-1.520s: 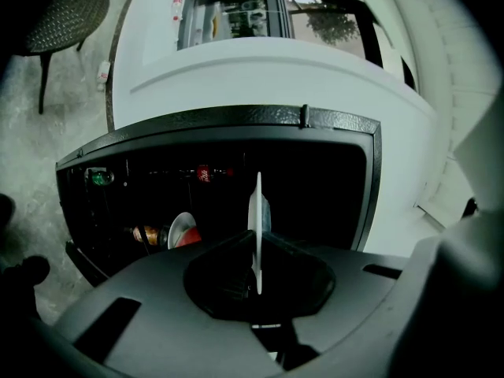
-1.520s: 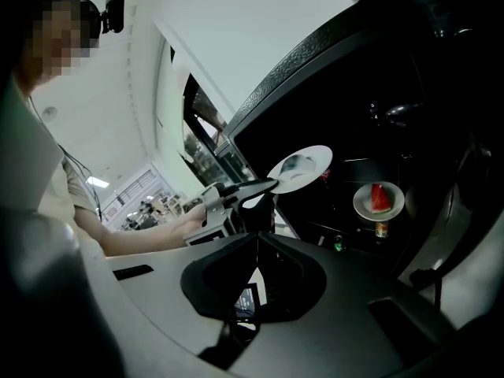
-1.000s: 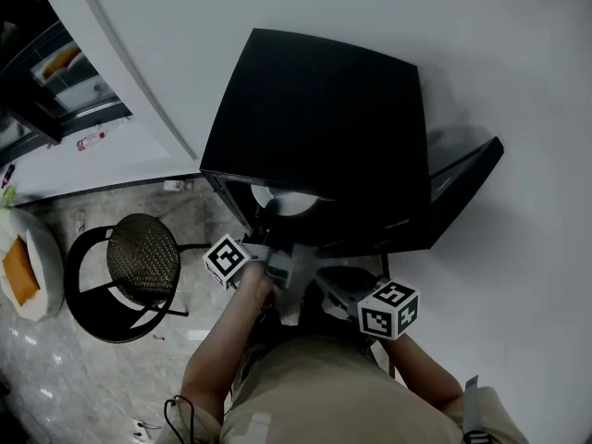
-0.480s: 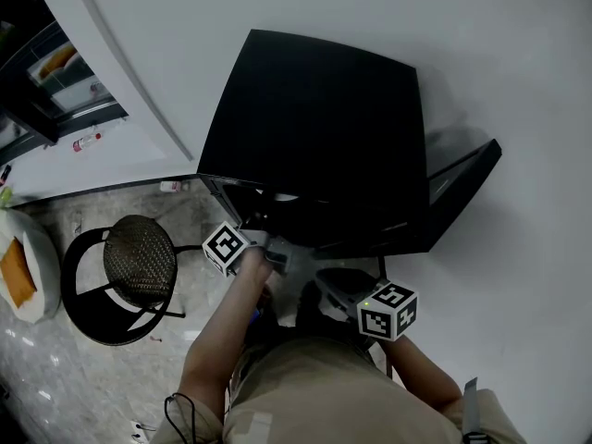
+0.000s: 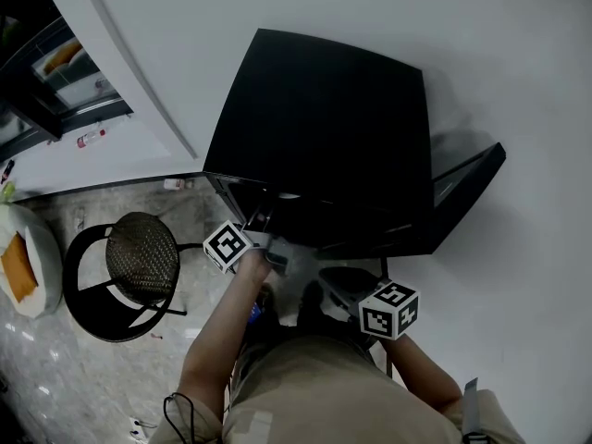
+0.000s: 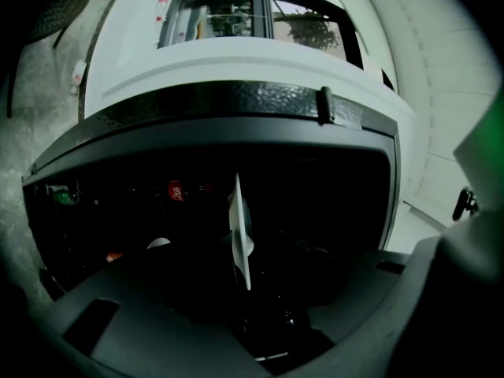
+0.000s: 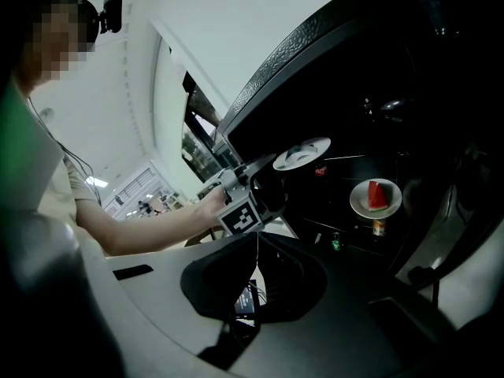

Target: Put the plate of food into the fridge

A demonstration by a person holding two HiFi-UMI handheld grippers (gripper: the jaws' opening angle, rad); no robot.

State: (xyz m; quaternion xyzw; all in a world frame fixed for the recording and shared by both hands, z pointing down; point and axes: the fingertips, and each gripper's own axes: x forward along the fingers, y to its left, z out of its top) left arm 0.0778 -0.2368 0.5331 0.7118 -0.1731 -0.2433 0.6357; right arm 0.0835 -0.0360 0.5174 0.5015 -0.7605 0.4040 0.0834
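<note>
Our left fingers (image 6: pixel 134 305) had just been spreading, the plate's (image 6: pixel 239 227) near rim between them and the plate beyond inside the fridge (image 5: pixel 324 128), while our right fingers (image 7: pixel 220 278) sat pressed together, empty, nearer us.

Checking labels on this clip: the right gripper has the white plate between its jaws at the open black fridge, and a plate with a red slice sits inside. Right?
No: the left gripper has the white plate between its jaws, which have just been opening; the left gripper view shows it. The rest stands.
</note>
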